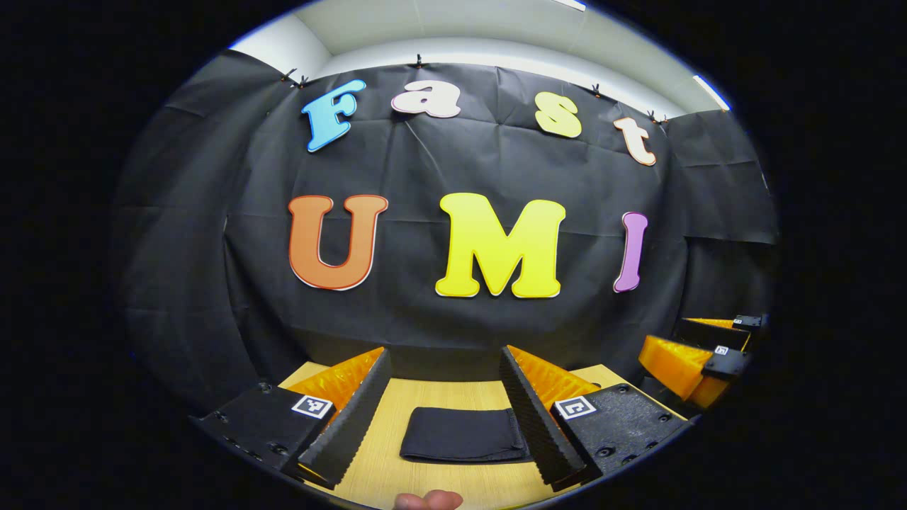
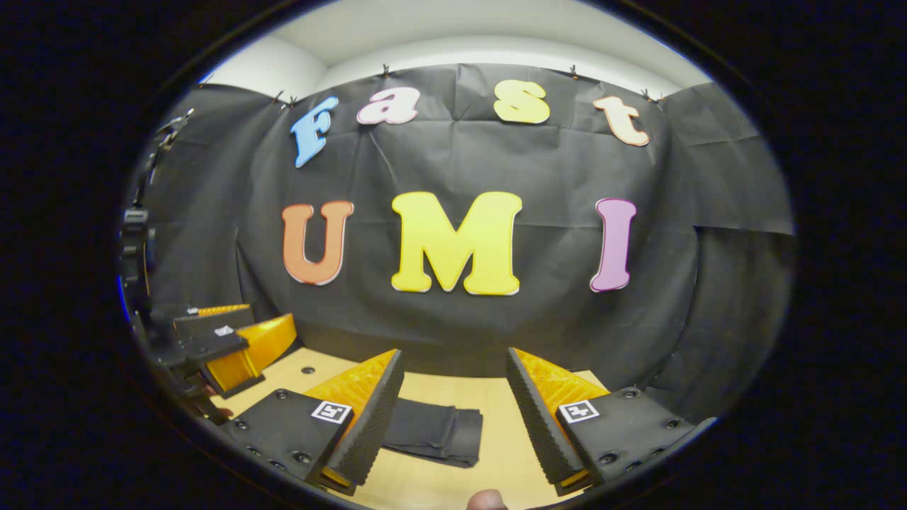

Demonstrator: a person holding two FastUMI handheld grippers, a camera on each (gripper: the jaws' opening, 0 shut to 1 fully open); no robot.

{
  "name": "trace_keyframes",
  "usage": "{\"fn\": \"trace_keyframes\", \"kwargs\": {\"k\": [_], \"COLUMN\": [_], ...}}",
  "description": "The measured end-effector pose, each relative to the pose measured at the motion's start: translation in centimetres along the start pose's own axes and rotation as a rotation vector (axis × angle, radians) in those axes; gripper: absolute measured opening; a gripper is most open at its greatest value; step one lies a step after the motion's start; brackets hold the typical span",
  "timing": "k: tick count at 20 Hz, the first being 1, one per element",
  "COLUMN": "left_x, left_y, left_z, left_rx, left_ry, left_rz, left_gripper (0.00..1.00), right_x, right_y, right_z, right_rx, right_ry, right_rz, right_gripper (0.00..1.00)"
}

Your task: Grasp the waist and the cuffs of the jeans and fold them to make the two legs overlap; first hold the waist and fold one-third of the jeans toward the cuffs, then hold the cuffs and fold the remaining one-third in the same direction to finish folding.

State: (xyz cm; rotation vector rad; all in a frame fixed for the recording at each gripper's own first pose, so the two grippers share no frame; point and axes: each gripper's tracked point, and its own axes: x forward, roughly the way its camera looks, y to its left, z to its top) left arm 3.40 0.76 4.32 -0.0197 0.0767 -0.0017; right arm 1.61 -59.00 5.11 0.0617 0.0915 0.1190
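Looking along your left gripper point(image 1: 445, 418), you see the jeans point(image 1: 464, 435) low in the centre of the frame, lying flat on the table point(image 1: 439, 397) between the two fingers, which stand wide apart and touch nothing. In the right gripper view the same dark bundle sits at lower centre-left, just beside the near finger of your right gripper point(image 2: 453, 418), partly hidden behind it; those fingers are also spread and empty. Your right gripper appears too at the right edge of the left gripper view, raised off the table. The jeans look like a compact rectangle with stacked layers at one edge, so I judge the folding done or nearly so, though which end is waist and which is cuffs cannot be told from here. Treat the cloth as soft and limp: it will sag and slide off itself if you lift one corner, and denim in layers is fairly heavy for its size. If you need to tidy it, take hold at the layered edge, pinching through all the plies near both corners, one gripper each, and keep the lift low so the stack does not unroll. The tabletop looks smooth, so the bundle may skid when pushed.
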Motion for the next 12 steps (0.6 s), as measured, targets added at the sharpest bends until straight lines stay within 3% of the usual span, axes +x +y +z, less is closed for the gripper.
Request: {"fn": "trace_keyframes", "kwargs": {"k": [4, 12], "left_x": [-1.5, -1.7], "left_y": [0.9, 0.9], "left_z": [-1.6, -1.8], "left_rx": [-0.083, -0.074], "left_ry": [0.028, 0.02], "left_rz": [0.013, 0.01], "left_gripper": [0.98, 0.98], "right_x": [-0.4, -1.4], "right_y": [-1.2, -0.8], "right_z": [-1.9, -3.1], "right_rx": [0.009, -0.015], "right_ry": [0.022, 0.03], "right_rz": [-0.058, -0.061], "right_gripper": [0.88, 0.91]}}
